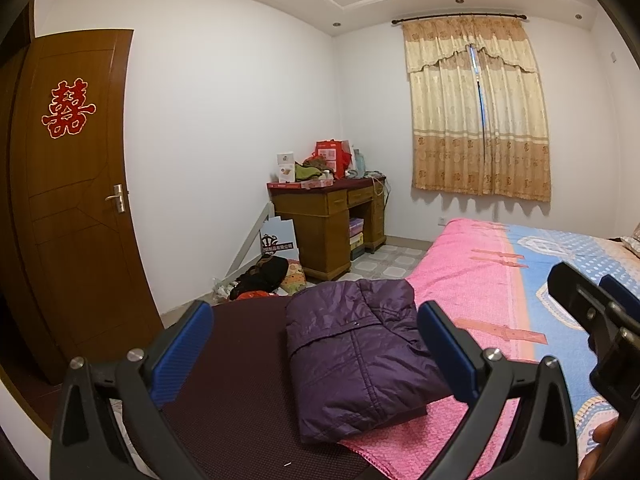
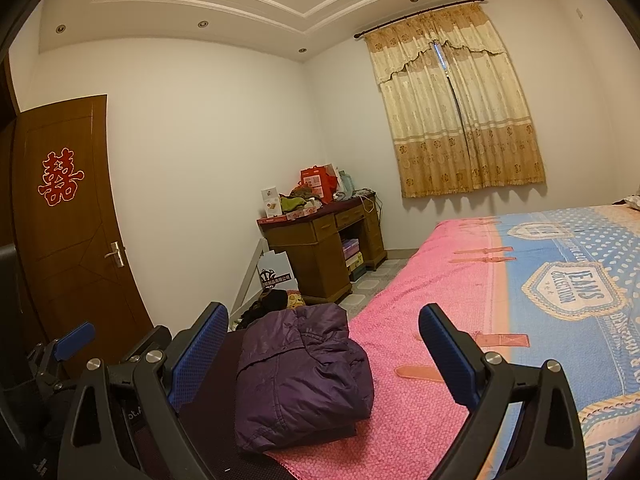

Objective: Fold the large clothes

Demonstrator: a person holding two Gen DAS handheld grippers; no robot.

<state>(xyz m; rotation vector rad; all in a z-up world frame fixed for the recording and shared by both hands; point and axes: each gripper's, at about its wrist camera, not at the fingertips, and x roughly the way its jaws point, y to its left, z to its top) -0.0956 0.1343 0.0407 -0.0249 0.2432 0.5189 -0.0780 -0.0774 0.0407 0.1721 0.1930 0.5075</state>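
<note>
A purple padded jacket [image 1: 356,354] lies folded into a compact bundle on the bed corner, partly on a dark maroon mat [image 1: 240,380] and partly on the pink bedspread [image 1: 460,280]. My left gripper [image 1: 316,344] is open and empty, held above the bundle. My right gripper [image 2: 324,346] is open and empty, with the jacket [image 2: 300,380] between and below its blue pads. The right gripper also shows in the left wrist view [image 1: 600,304] at the right edge. The left gripper shows in the right wrist view [image 2: 72,340] at the left.
The bed [image 2: 560,300] with a pink and blue cover stretches right. A wooden desk [image 1: 328,224] piled with boxes stands in the far corner under a curtained window [image 1: 476,112]. Clothes and a box lie on the floor [image 1: 272,276]. A brown door [image 1: 76,184] is left.
</note>
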